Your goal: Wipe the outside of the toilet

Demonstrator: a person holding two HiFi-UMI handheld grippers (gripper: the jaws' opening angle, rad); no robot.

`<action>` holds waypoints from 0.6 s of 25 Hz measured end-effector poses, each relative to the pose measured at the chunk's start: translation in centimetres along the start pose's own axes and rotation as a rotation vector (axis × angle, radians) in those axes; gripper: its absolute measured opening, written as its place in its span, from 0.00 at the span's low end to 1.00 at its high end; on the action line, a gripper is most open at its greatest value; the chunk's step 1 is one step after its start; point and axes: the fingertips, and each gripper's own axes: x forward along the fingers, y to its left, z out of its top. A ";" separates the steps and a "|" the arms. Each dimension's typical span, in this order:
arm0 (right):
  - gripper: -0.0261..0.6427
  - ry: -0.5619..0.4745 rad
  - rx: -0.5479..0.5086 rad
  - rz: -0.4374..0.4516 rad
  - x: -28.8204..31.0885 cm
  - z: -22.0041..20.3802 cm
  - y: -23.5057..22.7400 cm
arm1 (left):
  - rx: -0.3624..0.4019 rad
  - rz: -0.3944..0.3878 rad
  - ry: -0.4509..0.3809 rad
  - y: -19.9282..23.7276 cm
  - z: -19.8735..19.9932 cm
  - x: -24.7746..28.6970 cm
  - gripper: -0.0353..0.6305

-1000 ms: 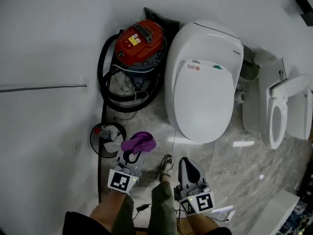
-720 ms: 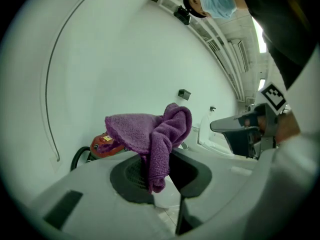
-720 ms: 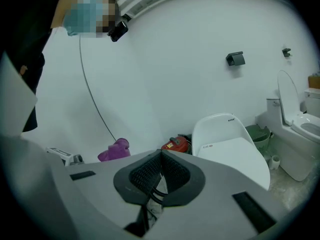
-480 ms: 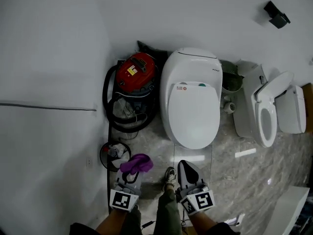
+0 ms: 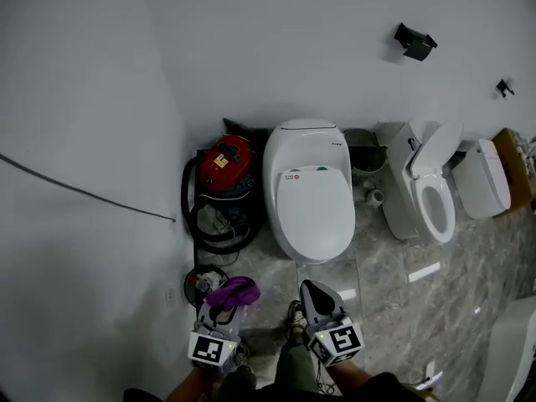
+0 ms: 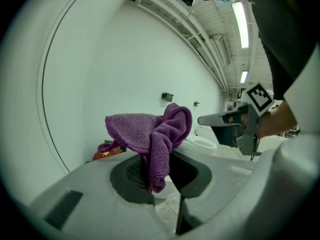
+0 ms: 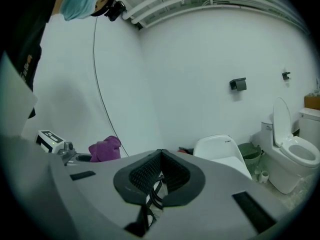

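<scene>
Head view: purple terry cloth (image 5: 233,291) held well short of the white oval toilet (image 5: 308,199)

The cloth is clamped between the closed jaws of the left hand-held gripper (image 5: 224,305), with its folds bunched above them. The right hand-held gripper (image 5: 309,286) is closed on nothing, its jaw tips met. Both are held low over the grey marbled floor (image 5: 394,291), side by side. The toilet, lid down, is set against the white wall (image 5: 251,57), between a red canister vacuum cleaner (image 5: 223,164) and a second white toilet (image 5: 423,193) with its lid raised.

left claw (image 5: 224,306) clamped on a purple cloth (image 5: 234,291), right claw (image 5: 313,291) pinched together, empty, both low, side by side
</scene>
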 end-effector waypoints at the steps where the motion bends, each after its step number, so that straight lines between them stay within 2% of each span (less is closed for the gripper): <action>1: 0.04 -0.002 -0.002 -0.004 -0.8 0.4 0.4 | 0.006 -0.007 0.003 -0.4 0.5 -0.7 0.15; 5: 0.04 -0.016 -0.011 -0.021 -3.9 2.0 1.8 | 0.060 -0.030 -0.017 -1.9 2.1 -3.0 0.15; 15: 0.04 -0.092 -0.062 -0.088 -10.7 5.2 3.2 | 0.082 -0.043 -0.053 -6.2 5.3 -8.5 0.15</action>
